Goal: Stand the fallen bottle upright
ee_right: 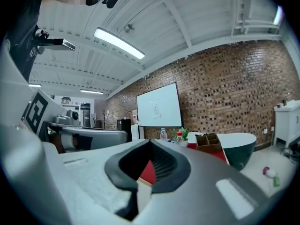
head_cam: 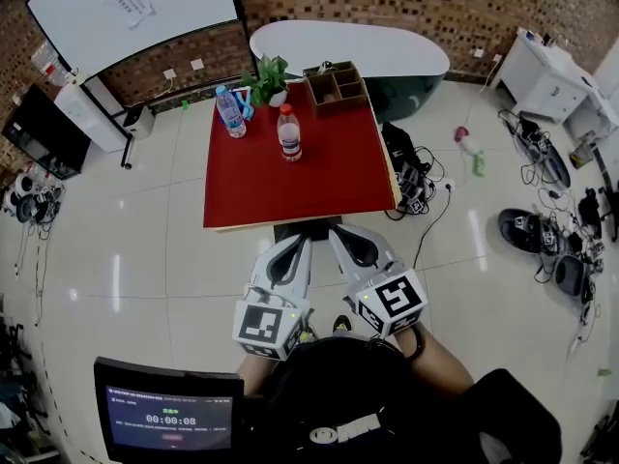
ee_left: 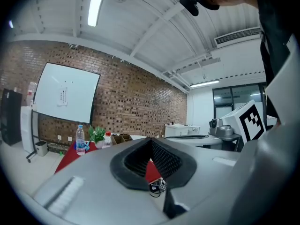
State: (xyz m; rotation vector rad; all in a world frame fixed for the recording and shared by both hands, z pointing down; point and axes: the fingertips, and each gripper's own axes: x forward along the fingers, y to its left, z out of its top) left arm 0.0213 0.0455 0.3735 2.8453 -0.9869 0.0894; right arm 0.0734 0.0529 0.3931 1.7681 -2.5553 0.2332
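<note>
Two bottles stand upright on the red table (head_cam: 329, 187): a clear one with a blue label (head_cam: 230, 112) at the far left and a red-capped one (head_cam: 289, 131) near the middle back. No bottle lies on its side. Both show small in the left gripper view, the blue-label bottle (ee_left: 80, 139) and the red-capped bottle (ee_left: 108, 138), and in the right gripper view as well (ee_right: 163, 134) (ee_right: 178, 138). My left gripper (head_cam: 300, 244) and right gripper (head_cam: 339, 236) hang side by side short of the table's near edge, both shut and empty, pointing at the table.
A potted plant (head_cam: 271, 77) and a wooden organiser box (head_cam: 336, 87) stand at the table's back edge. Behind is a white curved counter (head_cam: 348, 46) and a whiteboard (head_cam: 135, 8). Cables and plugs (head_cam: 411, 177) lie on the floor right of the table. A screen (head_cam: 169, 419) sits at lower left.
</note>
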